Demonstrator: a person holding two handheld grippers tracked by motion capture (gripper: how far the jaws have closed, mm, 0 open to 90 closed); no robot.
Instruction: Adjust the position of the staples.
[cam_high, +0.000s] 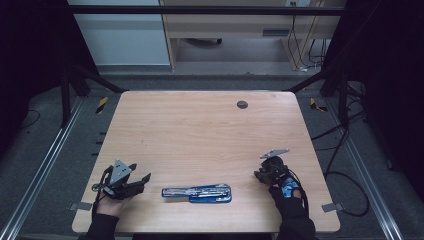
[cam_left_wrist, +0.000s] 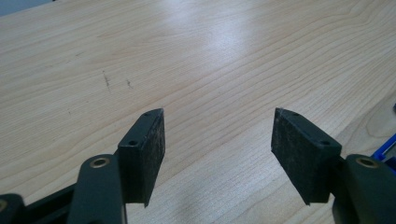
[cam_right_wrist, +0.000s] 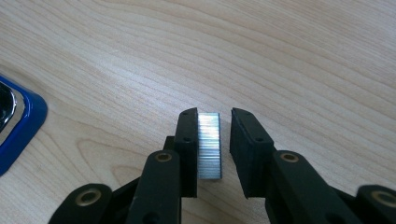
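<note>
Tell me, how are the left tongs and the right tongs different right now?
The left tongs gape wide with bare table between the pads; the right tongs stand narrow around a shiny strip of staples. That strip lies against one right pad, with a gap to the other. Both are black and sit near the blue stapler.

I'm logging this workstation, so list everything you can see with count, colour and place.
Open blue and silver metal stapler: one, blue base with chrome top, near table edge, between the hands.
Silver strip of staples: one, shiny metal, between the right hand-held gripper's jaws, against one pad, gap to the other.
Light wooden table: one, pale wood.
Dark round cable hole: one, grey, far part of table.
Left hand-held gripper: one, black, jaws wide apart, nothing between, near left.
Right hand-held gripper: one, black, near right.
</note>
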